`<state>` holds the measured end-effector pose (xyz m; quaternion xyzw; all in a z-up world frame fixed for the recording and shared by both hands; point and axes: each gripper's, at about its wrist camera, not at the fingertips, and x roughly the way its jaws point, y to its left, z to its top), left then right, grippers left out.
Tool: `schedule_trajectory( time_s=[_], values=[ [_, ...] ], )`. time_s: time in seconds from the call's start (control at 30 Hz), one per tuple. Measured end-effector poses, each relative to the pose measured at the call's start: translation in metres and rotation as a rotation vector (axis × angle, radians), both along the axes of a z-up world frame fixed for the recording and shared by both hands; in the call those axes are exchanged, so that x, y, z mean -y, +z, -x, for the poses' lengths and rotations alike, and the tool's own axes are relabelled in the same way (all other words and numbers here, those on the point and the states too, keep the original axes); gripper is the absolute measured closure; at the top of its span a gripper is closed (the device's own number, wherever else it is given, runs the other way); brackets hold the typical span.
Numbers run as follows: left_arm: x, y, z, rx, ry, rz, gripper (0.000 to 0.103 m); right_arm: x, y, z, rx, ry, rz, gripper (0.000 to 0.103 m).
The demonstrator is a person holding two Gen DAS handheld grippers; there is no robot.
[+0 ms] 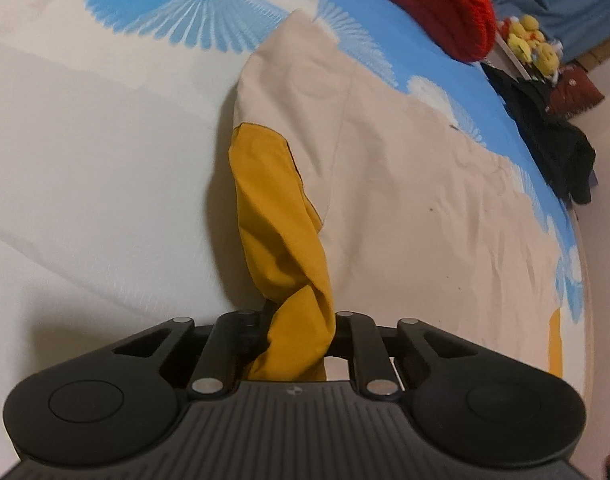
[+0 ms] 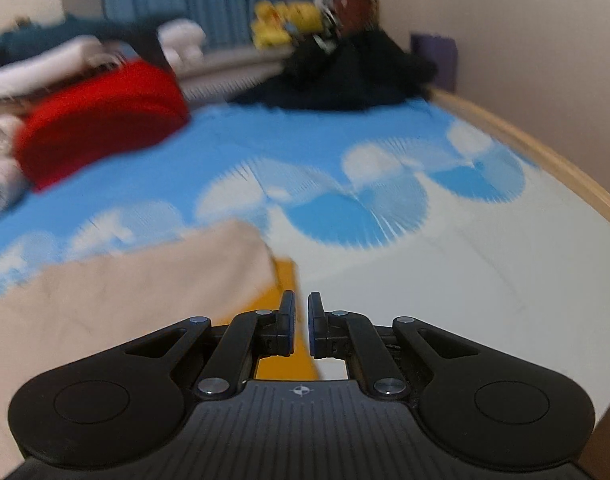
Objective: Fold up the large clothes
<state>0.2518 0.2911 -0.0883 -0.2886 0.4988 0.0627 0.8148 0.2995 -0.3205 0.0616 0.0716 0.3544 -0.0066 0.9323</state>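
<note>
A beige garment (image 1: 405, 184) with mustard-yellow sleeves lies spread on the bed. My left gripper (image 1: 301, 320) is shut on the yellow sleeve (image 1: 277, 216) and lifts it, twisted, off the bed; its fingertips are hidden by the cloth. In the right wrist view, which is blurred, the beige garment (image 2: 125, 292) lies at the lower left with a yellow cuff (image 2: 283, 284) at its corner. My right gripper (image 2: 301, 312) hangs just above that cuff with a narrow gap between its pads, holding nothing.
The bed sheet (image 2: 345, 184) is white with blue fan shapes. A red folded item (image 2: 101, 116) and pale folded clothes lie at the far left. A dark clothes pile (image 2: 345, 76) and yellow plush toys (image 2: 285, 24) sit at the bed's far end. A wooden bed edge (image 2: 545, 152) runs along the right wall.
</note>
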Motion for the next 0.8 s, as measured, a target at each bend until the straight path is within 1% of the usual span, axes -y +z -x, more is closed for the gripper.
schedule_trajectory(
  time_s=[0.07, 0.13, 0.23, 0.3, 0.37, 0.43, 0.53, 0.67, 0.73, 0.8],
  values=[
    [0.005, 0.009, 0.001, 0.018, -0.009, -0.029, 0.089, -0.006, 0.013, 0.003, 0.034, 0.021, -0.029, 0.097],
    [0.009, 0.016, 0.004, 0.026, -0.006, -0.044, 0.09, -0.01, 0.016, 0.01, 0.05, 0.035, -0.036, 0.097],
    [0.016, 0.024, 0.003, 0.024, 0.005, -0.079, 0.091, -0.01, 0.001, 0.017, 0.043, 0.029, -0.046, 0.097],
    [0.026, 0.032, 0.001, 0.02, 0.001, -0.122, 0.092, -0.007, -0.01, 0.017, -0.006, -0.004, -0.043, 0.097],
    [0.037, 0.043, -0.003, 0.027, -0.009, -0.165, 0.093, -0.005, -0.011, 0.021, 0.005, -0.016, -0.069, 0.097],
    [0.053, 0.059, -0.008, 0.042, -0.033, -0.215, 0.093, -0.006, -0.012, 0.024, 0.007, -0.002, -0.051, 0.097],
    [0.083, 0.083, -0.014, 0.099, -0.069, -0.241, 0.094, -0.004, -0.01, 0.026, 0.017, 0.027, -0.044, 0.097],
    [0.139, 0.107, -0.024, 0.155, -0.121, -0.284, 0.095, 0.006, -0.004, 0.031, 0.039, 0.04, -0.066, 0.097],
    [0.169, 0.116, -0.03, 0.181, -0.148, -0.29, 0.096, 0.01, -0.002, 0.032, 0.044, 0.041, -0.076, 0.097],
    [0.2, 0.122, -0.036, 0.209, -0.181, -0.274, 0.096, 0.014, -0.001, 0.034, 0.048, 0.043, -0.084, 0.097]
  ],
)
